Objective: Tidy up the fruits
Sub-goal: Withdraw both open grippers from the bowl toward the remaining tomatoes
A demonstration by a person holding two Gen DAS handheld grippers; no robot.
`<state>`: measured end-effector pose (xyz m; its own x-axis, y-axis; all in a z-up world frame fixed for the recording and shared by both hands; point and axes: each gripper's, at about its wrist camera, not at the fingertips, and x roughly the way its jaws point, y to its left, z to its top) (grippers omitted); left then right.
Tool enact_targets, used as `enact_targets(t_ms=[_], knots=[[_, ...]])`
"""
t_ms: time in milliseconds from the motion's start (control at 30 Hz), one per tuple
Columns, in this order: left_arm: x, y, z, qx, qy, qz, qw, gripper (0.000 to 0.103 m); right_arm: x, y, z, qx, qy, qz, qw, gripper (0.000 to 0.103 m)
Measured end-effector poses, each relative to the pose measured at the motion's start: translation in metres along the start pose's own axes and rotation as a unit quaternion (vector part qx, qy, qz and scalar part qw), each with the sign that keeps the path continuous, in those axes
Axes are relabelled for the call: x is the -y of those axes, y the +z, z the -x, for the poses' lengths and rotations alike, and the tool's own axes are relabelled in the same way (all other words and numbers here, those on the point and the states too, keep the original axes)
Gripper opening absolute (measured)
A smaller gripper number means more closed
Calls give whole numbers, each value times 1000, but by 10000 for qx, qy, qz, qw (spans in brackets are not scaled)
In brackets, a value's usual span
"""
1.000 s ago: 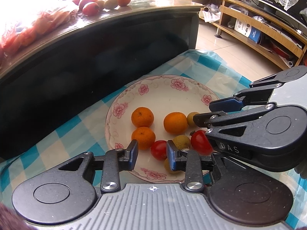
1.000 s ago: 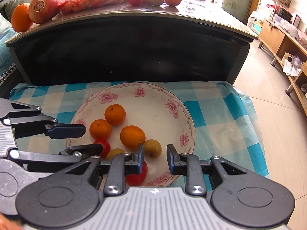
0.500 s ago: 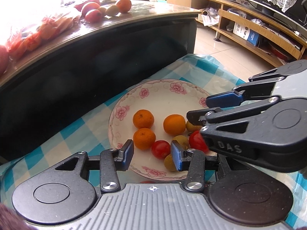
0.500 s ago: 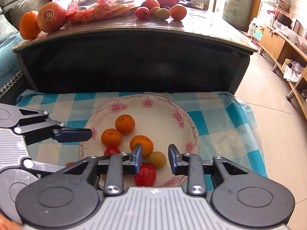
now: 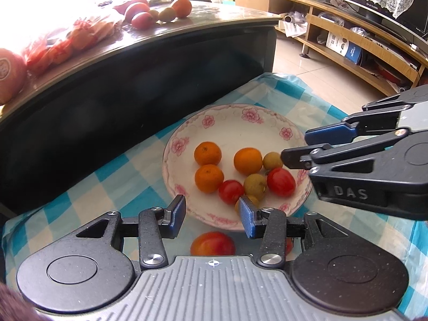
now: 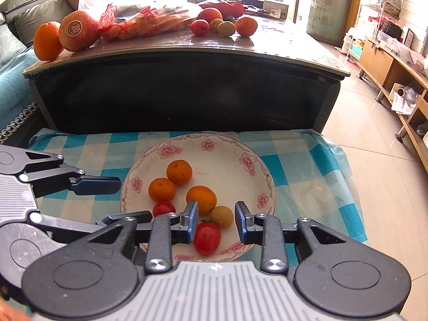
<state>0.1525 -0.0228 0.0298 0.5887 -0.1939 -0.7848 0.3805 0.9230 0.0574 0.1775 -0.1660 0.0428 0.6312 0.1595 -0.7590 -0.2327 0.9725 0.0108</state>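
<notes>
Fruits (image 5: 247, 160) sit gathered on a flowered plate (image 5: 227, 123) for sorting, as the left gripper (image 5: 212, 212) and right gripper (image 6: 216, 220) hover above, both slightly parted and empty.

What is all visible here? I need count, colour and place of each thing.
plate: one, white with pink flowers, on the cloth
oranges: three, orange, on the plate
tomatoes: two, red, on the plate
small round fruits: three, yellow-green, beside the tomatoes
red fruit: one, nearer than the plate, partly hidden
cloth: one, blue-white checks, under the plate
dark table: one, black, behind the cloth, more fruit on top
left gripper: black, blue pads, open, empty
right gripper: black, blue pads, open, over the plate
</notes>
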Motion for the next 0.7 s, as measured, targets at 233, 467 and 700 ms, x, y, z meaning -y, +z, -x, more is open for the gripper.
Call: enact_targets(t_ms=[233, 467, 700], knots=[[-5, -9, 8, -39, -22, 38, 10000, 54, -6, -9, 10, -67, 58, 46, 10000, 33], [-9, -21, 8, -160, -15, 33, 9999, 55, -16, -22, 13, -229, 104, 119, 9996, 34], [-9, -29, 10, -247, -64, 7, 9997, 57, -22, -38, 10, -485, 113, 125, 9987, 34]])
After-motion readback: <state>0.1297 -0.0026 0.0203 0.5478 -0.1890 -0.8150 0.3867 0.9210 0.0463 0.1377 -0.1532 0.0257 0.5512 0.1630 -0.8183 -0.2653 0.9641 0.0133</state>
